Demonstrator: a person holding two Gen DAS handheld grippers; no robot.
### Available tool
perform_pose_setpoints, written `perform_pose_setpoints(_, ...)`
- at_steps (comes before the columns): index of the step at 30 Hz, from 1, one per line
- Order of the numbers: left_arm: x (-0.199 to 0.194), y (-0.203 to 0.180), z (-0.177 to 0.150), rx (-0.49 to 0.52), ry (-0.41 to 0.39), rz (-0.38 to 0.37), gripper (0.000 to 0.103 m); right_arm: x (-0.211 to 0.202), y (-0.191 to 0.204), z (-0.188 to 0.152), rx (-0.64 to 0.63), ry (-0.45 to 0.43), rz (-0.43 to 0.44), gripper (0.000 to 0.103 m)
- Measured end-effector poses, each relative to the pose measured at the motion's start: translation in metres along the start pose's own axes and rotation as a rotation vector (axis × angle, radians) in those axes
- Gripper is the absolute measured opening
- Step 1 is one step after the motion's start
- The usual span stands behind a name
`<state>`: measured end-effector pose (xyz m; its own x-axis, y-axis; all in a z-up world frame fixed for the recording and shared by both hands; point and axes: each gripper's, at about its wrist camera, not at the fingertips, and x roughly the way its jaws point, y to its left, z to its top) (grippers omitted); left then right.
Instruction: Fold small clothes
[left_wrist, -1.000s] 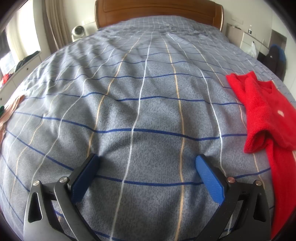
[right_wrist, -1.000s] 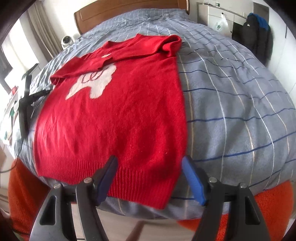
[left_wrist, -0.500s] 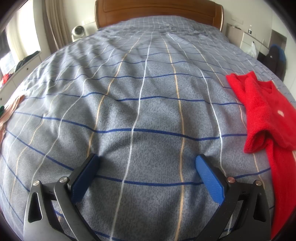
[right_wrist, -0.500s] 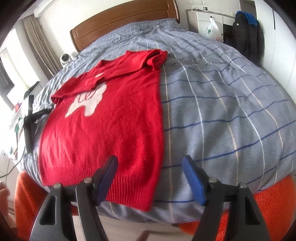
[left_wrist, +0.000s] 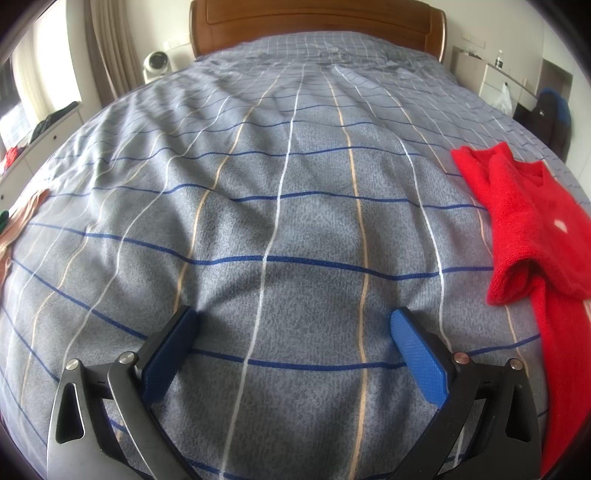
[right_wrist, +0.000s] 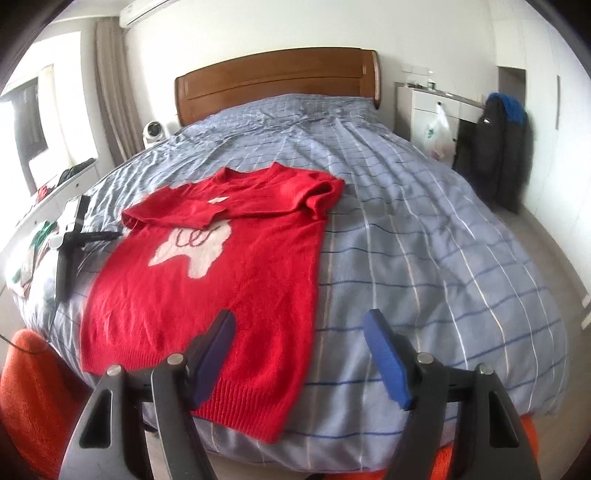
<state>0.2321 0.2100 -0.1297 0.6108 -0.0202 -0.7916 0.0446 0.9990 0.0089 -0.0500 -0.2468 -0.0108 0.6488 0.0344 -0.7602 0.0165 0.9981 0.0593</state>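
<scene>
Left tool (right_wrist: 70, 251) lies on bedspread (right_wrist: 424, 258) beside red sweater (right_wrist: 207, 288).

A red sweater (right_wrist: 207, 291) with a white front motif lies flat on the checked bedspread (right_wrist: 424, 258), both sleeves folded across its chest.

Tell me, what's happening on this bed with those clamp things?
A person holds a two-finger gripper in each hand to fold a red sweater lying flat on the bed, sleeves already folded across its chest. Both the left gripper and right gripper are open and hold nothing; the right hangs above the sweater's hem.
</scene>
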Motion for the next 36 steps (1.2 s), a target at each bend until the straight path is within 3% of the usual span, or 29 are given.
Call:
perform_pose_setpoints(5,0.000,0.000,0.000,0.000,0.000,0.000,0.103,0.024,0.009,0.004,-0.086,0.030,0.031,0.071)
perform_pose_setpoints(9,0.000,0.000,0.000,0.000,0.000,0.000,0.103,0.056,0.021,0.028,-0.197,0.050,0.074,0.071)
perform_pose_setpoints(13,0.000,0.000,0.000,0.000,0.000,0.000,0.103,0.111,0.040,0.073,-0.345,0.057,0.107,0.071)
perform_pose_setpoints(16,0.000,0.000,0.000,0.000,0.000,0.000,0.103,0.173,0.062,0.106,-0.424,0.147,0.133,0.071)
perform_pose_setpoints(19,0.000,0.000,0.000,0.000,0.000,0.000,0.103,0.225,0.085,0.119,-0.497,0.232,0.125,0.059)
perform_pose_setpoints(22,0.000,0.000,0.000,0.000,0.000,0.000,0.103,0.265,0.103,0.128,-0.512,0.261,0.155,0.057)
perform_pose_setpoints(24,0.000,0.000,0.000,0.000,0.000,0.000,0.103,0.271,0.100,0.139,-0.439,0.245,0.195,0.022)
perform_pose_setpoints(25,0.000,0.000,0.000,0.000,0.000,0.000,0.103,0.269,0.091,0.150,-0.367,0.229,0.197,0.003)
perform_pose_setpoints(27,0.000,0.000,0.000,0.000,0.000,0.000,0.103,0.250,0.054,0.170,-0.195,0.152,0.219,0.003)
perform_pose_setpoints(30,0.000,0.000,0.000,0.000,0.000,0.000,0.103,0.213,-0.027,0.185,0.014,0.073,0.165,0.003)
perform_pose_setpoints(33,0.000,0.000,0.000,0.000,0.000,0.000,0.103,0.164,-0.129,0.182,0.214,0.010,0.043,0.003)
perform_pose_setpoints(36,0.000,0.000,0.000,0.000,0.000,0.000,0.103,0.118,-0.213,0.167,0.298,-0.031,-0.116,0.003)
